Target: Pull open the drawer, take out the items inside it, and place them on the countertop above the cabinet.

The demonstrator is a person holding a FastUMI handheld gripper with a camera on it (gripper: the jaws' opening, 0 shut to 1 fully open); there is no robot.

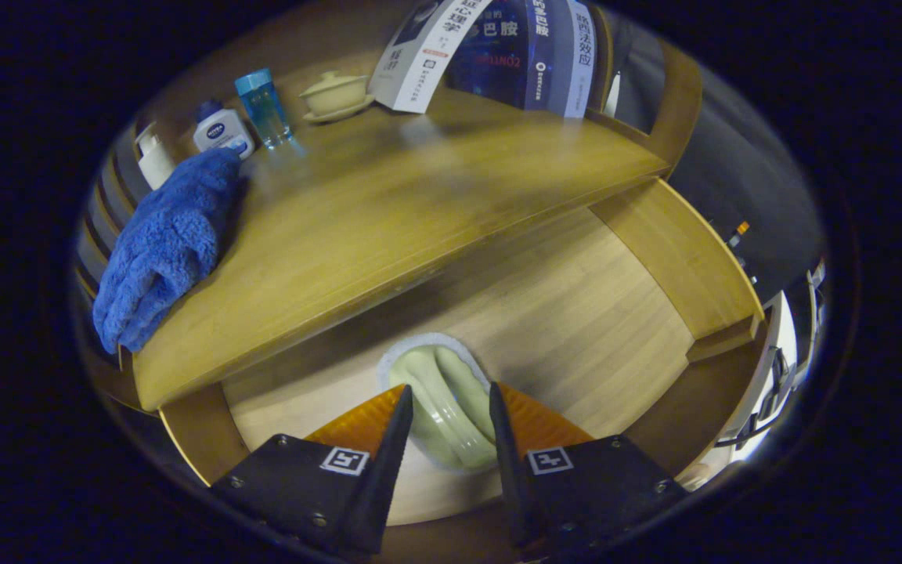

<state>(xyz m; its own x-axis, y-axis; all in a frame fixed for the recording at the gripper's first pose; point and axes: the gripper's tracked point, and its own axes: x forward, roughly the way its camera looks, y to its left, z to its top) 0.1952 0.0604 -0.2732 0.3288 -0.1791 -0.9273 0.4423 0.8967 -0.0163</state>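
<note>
Closest in, the hand-held black gripper (pixel 449 407) is reaching down into the open light-wood drawer (pixel 576 313); its two fingers (pixel 392 439) are sitting partly apart on either side of a pale green glossy ceramic dish (pixel 443 399), though whether both are pressing on it I cannot tell; the dish is lying on the drawer floor; beyond, on the yellow-brown wooden countertop (pixel 404 211), a fluffy blue cloth (pixel 165 247) is lying; farther back are standing two white bottles (pixel 220 129), a blue glass (pixel 263 106), a cream lidded cup on a saucer (pixel 335 94) and leaning books (pixel 490 51).
</note>
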